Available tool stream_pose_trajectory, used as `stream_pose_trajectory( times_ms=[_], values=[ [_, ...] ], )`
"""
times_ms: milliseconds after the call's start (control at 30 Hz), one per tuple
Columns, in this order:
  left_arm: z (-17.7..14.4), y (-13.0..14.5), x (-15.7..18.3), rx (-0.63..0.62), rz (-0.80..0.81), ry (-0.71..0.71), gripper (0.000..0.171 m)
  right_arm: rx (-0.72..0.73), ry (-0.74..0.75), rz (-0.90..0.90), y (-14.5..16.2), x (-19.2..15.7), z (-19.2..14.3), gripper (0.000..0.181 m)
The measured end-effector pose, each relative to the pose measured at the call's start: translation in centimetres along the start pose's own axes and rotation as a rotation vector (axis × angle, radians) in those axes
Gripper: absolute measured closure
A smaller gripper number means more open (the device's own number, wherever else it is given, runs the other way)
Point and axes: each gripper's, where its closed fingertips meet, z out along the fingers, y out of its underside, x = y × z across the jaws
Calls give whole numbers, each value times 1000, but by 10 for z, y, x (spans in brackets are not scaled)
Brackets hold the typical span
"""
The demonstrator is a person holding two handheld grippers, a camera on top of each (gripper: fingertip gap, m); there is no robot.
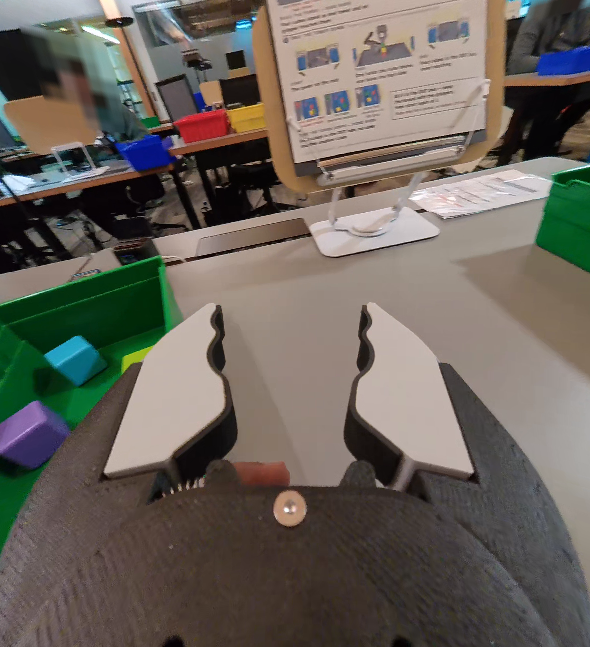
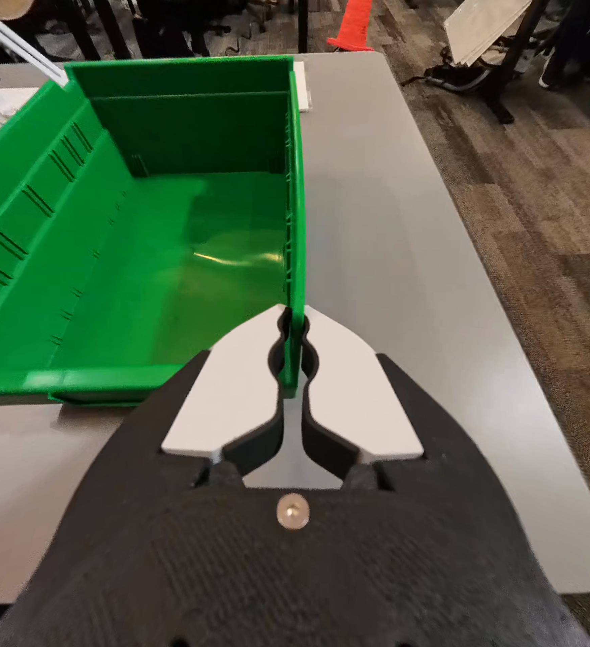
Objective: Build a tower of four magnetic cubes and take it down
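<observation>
A shared lab or workshop room. Long work tables [image 1: 213, 140] carry coloured plastic bins [image 1: 202, 124], with an instruction sheet on a stand [image 1: 377, 87] here. An orange cone [image 2: 351, 22] stands on carpeted floor [image 2: 531, 175].

Empty green bin [image 2: 139, 245], wall jaw-clamped

Left wrist view: low over the grey table [image 1: 321, 297], facing a document stand [image 1: 374, 224].
Right wrist view: close above a green bin [image 2: 297, 210], looking down.
Shared: the table.
</observation>
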Motion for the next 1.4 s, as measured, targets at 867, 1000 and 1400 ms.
stream_pose_trajectory(
  times_ms=[867, 1000, 1400],
  values=[
    [5, 96, -74, -405, -121, 89, 156, 681, -263, 81, -137, -186, -69, 120],
    [2, 99, -77, -422, 24, 138, 154, 521, -521, 29, -97, -311, -45, 119],
    [-4, 103, -97, -393, 165, 226, 154, 460, -398, -226, -83, -297, -24, 119]
  ],
)
